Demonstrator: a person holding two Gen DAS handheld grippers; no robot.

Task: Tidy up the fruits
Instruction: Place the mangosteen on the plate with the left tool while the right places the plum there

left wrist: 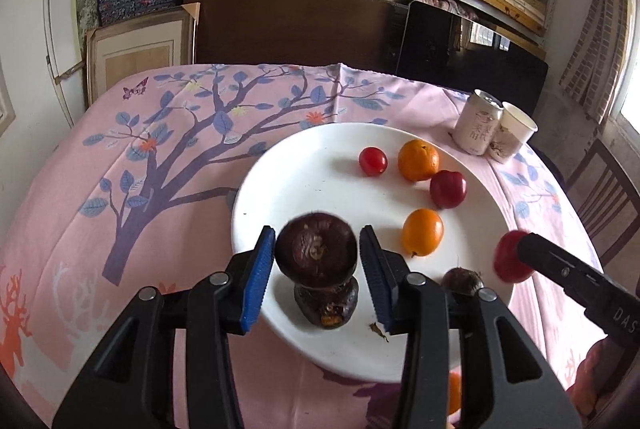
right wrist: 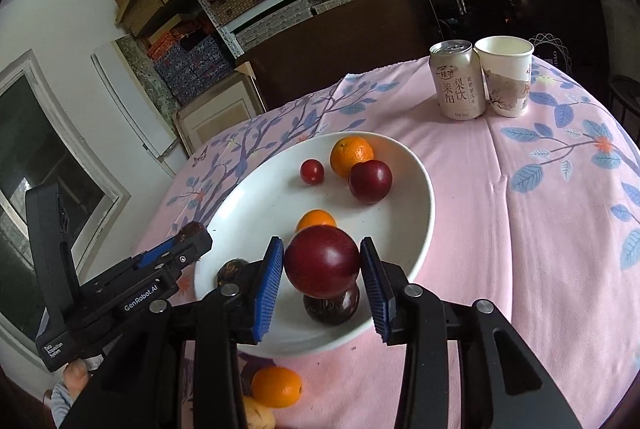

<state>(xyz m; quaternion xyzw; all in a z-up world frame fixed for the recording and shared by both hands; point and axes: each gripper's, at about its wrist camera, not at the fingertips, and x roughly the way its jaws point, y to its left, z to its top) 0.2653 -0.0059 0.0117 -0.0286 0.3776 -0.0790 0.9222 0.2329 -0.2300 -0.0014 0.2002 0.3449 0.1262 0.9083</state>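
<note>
Over the white plate [left wrist: 304, 165], my left claw [left wrist: 317, 253] grips a water chestnut [left wrist: 316, 255], my right claw [right wrist: 322, 263] a plum [right wrist: 322, 261]; next, I judge, release both.

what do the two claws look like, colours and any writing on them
Both are matte black plastic with silver pivot screws and ribbed blue pads. The left claw body reads "GenRobot.AI" and "Data Acquisition System" in white; the right claw shows "DAS". No cables visible.

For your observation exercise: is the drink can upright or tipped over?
Upright: the drink can stands on its base on the tablecloth, top rim uppermost, beside the paper cup.
</note>
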